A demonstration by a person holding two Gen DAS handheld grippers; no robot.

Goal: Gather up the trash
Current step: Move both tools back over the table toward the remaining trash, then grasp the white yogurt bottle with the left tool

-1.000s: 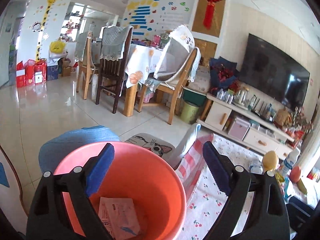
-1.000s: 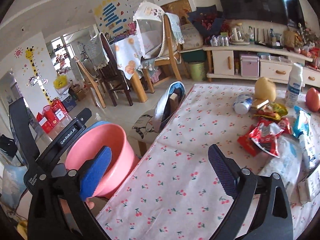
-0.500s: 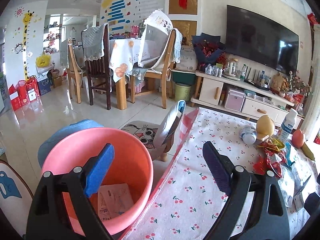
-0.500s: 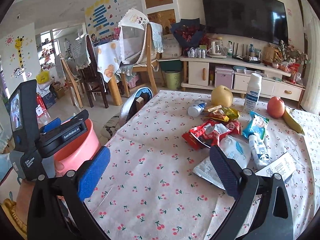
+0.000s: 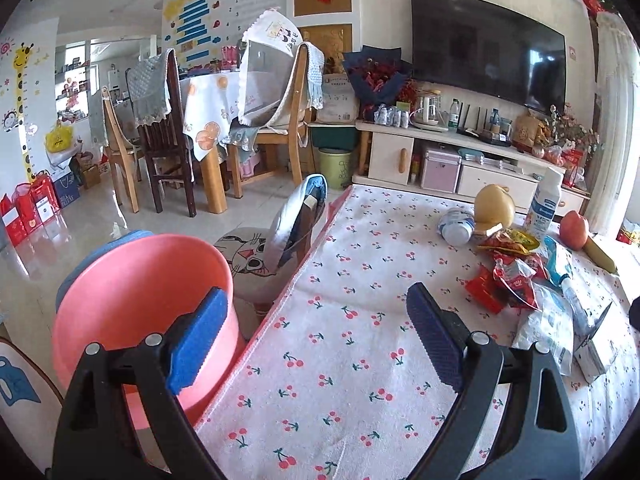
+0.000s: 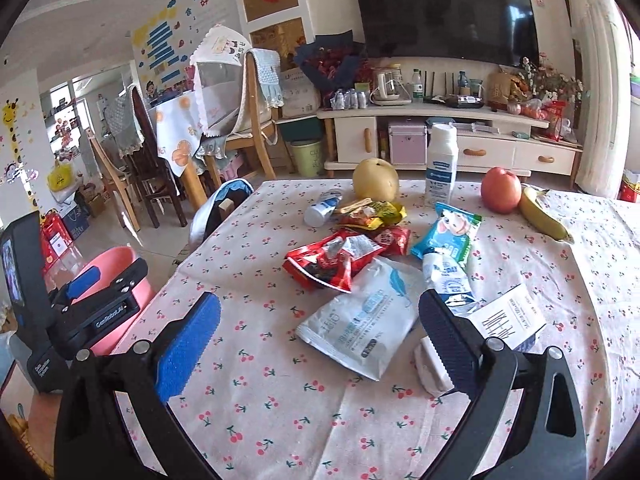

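A pink bucket (image 5: 140, 300) stands on the floor at the table's left edge. My left gripper (image 5: 316, 300) is open and empty, one finger over the bucket's rim and the other over the cherry-print tablecloth (image 5: 340, 360). It also shows at the left of the right wrist view, left gripper (image 6: 108, 276) beside the bucket (image 6: 114, 258). My right gripper (image 6: 320, 304) is open and empty above the table, with a white pouch (image 6: 368, 320) lying ahead between its fingers. Behind the pouch lie red wrappers (image 6: 332, 260), a yellow wrapper (image 6: 376, 212), a blue packet (image 6: 448, 232) and a white printed carton (image 6: 508, 320).
A pear (image 6: 376, 180), a white bottle (image 6: 442, 164), an apple (image 6: 502, 188) and a banana (image 6: 544, 216) stand at the table's far side. A small bottle (image 6: 322, 208) lies on its side. A cat-print stool (image 5: 250, 256) and a chair back (image 5: 300, 216) stand by the table's left edge.
Both views have swung right, from the bucket toward the table. The bucket has slid to the left of the left wrist view, and the trash pile now fills the middle of the right wrist view.
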